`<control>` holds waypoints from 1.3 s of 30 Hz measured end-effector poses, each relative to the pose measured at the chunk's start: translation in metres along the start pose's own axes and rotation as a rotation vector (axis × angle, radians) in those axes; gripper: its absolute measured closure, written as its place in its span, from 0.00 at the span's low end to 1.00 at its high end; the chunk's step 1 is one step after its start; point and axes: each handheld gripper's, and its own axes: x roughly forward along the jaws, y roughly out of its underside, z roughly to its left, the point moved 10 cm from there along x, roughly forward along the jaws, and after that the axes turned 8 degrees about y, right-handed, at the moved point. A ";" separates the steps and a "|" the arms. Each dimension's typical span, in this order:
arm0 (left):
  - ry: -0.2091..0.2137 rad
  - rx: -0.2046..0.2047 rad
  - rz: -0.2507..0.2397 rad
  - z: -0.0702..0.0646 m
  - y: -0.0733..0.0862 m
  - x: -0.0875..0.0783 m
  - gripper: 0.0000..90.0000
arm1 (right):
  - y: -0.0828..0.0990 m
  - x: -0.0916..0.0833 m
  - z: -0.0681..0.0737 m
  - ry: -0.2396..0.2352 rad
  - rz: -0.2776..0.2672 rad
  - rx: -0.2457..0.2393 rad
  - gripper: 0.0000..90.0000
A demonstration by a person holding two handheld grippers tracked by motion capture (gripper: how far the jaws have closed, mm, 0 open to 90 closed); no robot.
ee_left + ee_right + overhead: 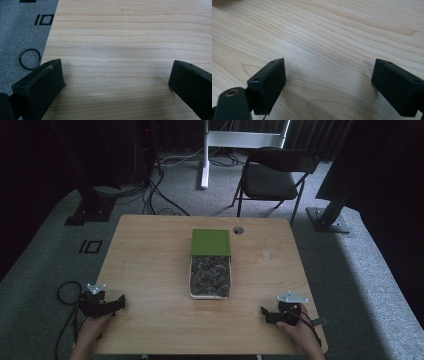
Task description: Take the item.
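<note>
black left gripper [121, 301], black right gripper [262, 310] (grey three-cornered plates on top), trailing black cables

Bare table [150, 270] is seen between and ahead of both grippers' fingers. The box [211, 262] stands mid-table, well apart from them.

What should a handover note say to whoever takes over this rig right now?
Left gripper: fingers open, holding nothing, low over the table's near left edge.
Right gripper: fingers open, holding nothing, at the near right corner.
The job's thing: a white tray of dark pieces at the table's centre, with a green box touching its far end. Whether the box covers part of the tray, I cannot tell.
Done: nothing visibly handled; both grippers are apart from tray and box.
Left: probably everything, beginning with reaching to the centre.
</note>
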 end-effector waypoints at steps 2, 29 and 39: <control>0.000 -0.001 -0.001 0.000 0.000 0.000 0.00 | 0.000 0.000 0.000 0.000 0.000 0.000 0.14; 0.011 0.013 0.004 0.000 0.001 -0.001 0.00 | -0.003 0.000 -0.002 0.017 0.015 0.043 0.17; 0.011 0.013 0.004 0.000 0.001 -0.001 0.00 | -0.015 -0.003 0.000 -0.002 -0.012 0.070 0.15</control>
